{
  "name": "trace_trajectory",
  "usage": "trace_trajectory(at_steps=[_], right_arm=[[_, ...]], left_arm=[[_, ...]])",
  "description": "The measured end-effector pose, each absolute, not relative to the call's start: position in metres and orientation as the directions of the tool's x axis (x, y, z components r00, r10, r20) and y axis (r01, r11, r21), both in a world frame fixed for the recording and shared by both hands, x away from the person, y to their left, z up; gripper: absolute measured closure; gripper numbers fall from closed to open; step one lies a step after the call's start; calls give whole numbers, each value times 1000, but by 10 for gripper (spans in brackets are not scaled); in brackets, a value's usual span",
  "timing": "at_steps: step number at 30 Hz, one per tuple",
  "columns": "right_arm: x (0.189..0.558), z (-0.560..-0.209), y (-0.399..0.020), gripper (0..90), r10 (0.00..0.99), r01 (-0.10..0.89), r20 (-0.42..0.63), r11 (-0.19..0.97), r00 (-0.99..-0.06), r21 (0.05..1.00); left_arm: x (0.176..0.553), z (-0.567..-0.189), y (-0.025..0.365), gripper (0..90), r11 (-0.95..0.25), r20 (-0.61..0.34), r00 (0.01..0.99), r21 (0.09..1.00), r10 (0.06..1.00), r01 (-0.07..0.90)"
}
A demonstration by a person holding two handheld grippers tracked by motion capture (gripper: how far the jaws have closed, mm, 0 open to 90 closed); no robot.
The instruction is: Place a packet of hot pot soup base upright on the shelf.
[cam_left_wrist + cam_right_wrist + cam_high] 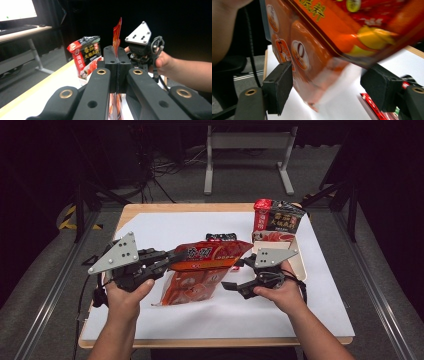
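Observation:
A large orange-red snack bag hangs above the white sheet, stretched between the two hands. My left gripper is shut on its left edge. In the left gripper view the black jaws are pressed together, and the bag's thin edge rises from between them. My right gripper stands open at the bag's right end. In the right gripper view the bag's lower corner hangs between the pads, and neither pad presses on it. A clear-and-red part of the bag droops onto the sheet.
A cream tray at the right holds a black-and-red packet standing upright and a red packet. A small dark packet lies behind the bag. The white sheet covers the wooden table.

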State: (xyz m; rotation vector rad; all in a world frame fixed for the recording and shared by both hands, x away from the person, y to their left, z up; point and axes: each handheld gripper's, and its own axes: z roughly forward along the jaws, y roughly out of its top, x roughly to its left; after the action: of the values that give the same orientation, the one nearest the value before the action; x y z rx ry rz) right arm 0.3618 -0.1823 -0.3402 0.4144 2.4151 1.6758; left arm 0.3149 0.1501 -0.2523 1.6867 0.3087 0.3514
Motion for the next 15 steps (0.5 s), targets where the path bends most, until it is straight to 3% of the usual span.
trace_trajectory(at_steps=[15], right_arm=[[363, -351, -163, 268, 226, 84, 17, 292, -974, 953]], left_arm=[[312, -253, 146, 900, -116, 73, 935, 993, 346, -34]])
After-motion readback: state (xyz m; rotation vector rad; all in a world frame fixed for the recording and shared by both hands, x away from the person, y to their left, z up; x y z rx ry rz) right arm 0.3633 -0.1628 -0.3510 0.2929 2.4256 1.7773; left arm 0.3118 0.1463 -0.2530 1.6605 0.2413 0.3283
